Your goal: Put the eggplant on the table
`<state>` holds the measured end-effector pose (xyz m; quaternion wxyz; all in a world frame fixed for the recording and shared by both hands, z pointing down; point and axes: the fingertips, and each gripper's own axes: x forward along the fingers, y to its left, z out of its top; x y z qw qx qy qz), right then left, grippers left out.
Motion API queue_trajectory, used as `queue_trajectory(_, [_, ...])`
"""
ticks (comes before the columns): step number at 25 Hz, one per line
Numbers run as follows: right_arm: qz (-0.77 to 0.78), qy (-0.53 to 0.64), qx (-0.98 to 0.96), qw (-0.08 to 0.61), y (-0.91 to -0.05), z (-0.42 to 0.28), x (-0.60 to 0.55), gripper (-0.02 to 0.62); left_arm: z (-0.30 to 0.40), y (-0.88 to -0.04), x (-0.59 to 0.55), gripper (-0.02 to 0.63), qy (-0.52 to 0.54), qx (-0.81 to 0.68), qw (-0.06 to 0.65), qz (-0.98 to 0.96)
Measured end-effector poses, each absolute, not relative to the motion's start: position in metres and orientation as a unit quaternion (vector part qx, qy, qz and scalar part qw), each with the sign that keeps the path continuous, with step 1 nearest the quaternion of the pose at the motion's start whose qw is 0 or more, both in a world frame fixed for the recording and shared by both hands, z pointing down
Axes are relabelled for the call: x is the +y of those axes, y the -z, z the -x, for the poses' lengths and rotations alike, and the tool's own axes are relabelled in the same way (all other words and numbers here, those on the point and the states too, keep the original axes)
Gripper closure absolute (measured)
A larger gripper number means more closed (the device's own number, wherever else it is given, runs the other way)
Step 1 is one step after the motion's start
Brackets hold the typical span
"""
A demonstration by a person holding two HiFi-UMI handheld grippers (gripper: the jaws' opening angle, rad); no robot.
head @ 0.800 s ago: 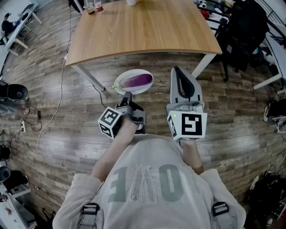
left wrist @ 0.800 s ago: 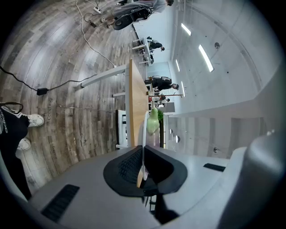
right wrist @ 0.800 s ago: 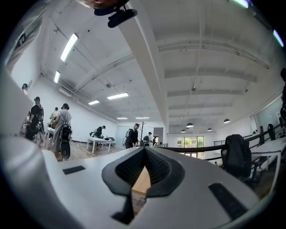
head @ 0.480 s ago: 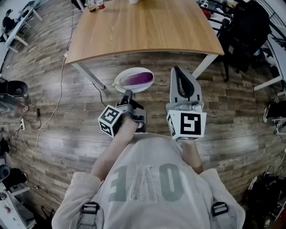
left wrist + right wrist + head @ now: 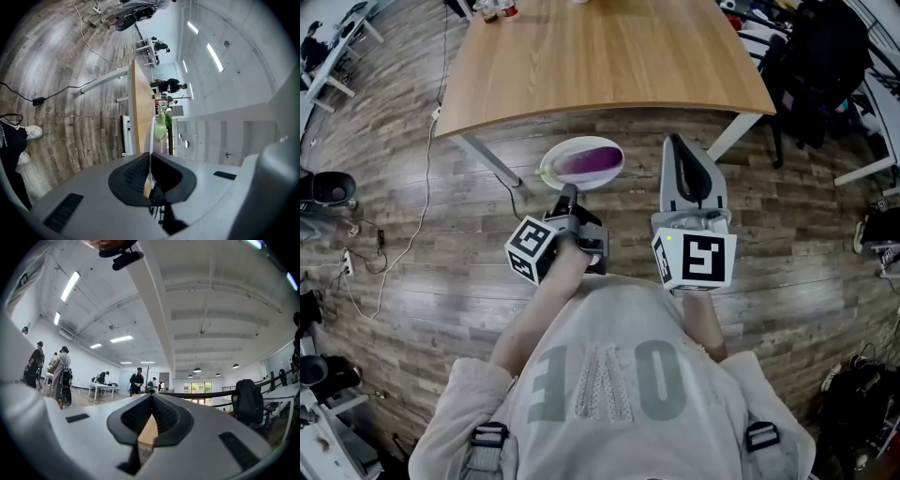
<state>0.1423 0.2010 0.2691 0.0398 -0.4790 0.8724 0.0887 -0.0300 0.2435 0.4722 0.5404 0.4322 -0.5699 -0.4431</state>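
Grey-brown plank flooring (image 5: 412, 244) fills the head view, with a pale wooden worktop (image 5: 600, 56) on white legs at its top. Just short of the worktop's near edge, over the floor, hangs a shallow white plate (image 5: 551, 169) carrying a glossy purple eggplant (image 5: 592, 159). The left tongs (image 5: 569, 193) are clenched on the plate's near rim. The right tongs (image 5: 675, 142) point at the worktop's near edge, pressed together and empty.

In the left gripper view, the left tongs (image 5: 150, 157) pinch the plate's thin white rim (image 5: 150, 140). The eggplant's green stem end (image 5: 160, 127) shows beyond them, beside the worktop (image 5: 140, 108) seen edge-on.

The right gripper view shows the right tongs (image 5: 151, 397) closed tip to tip, with only a wedge of worktop (image 5: 149, 432) visible between them.

I judge the eggplant firm but smooth and rounded, so likely to roll or slide if the plate tips. A hold across its thick middle looks safer than one on the stem.
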Motion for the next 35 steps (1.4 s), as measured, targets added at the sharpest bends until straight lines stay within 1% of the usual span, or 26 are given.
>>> queue_trajectory(10, [0.500, -0.065, 0.863, 0.030, -0.278, -0.117, 0.164, 0.577, 0.061, -0.472, 0.205, 0.588, 0.421, -0.565, 0.543, -0.456])
queue_trajectory(17, [0.500, -0.046, 0.865, 0.023, -0.284, -0.084, 0.153, 0.577, 0.087, -0.469, 0.196, 0.588, 0.408, -0.563, 0.546, -0.467])
queue_trajectory(21, [0.489, -0.061, 0.870, 0.013, -0.287, -0.064, 0.154, 0.575, 0.097, -0.470, 0.192, 0.588, 0.409, -0.558, 0.553, -0.463])
queue_trajectory(29, [0.494, -0.047, 0.868, 0.019, -0.293, -0.060, 0.124, 0.575, 0.110, -0.474, 0.171, 0.588, 0.420, -0.559, 0.554, -0.452])
queue_trajectory(35, [0.487, -0.045, 0.872, 0.025, -0.304, -0.059, 0.094, 0.575, 0.120, -0.479, 0.146, 0.588, 0.426, -0.569, 0.542, -0.448])
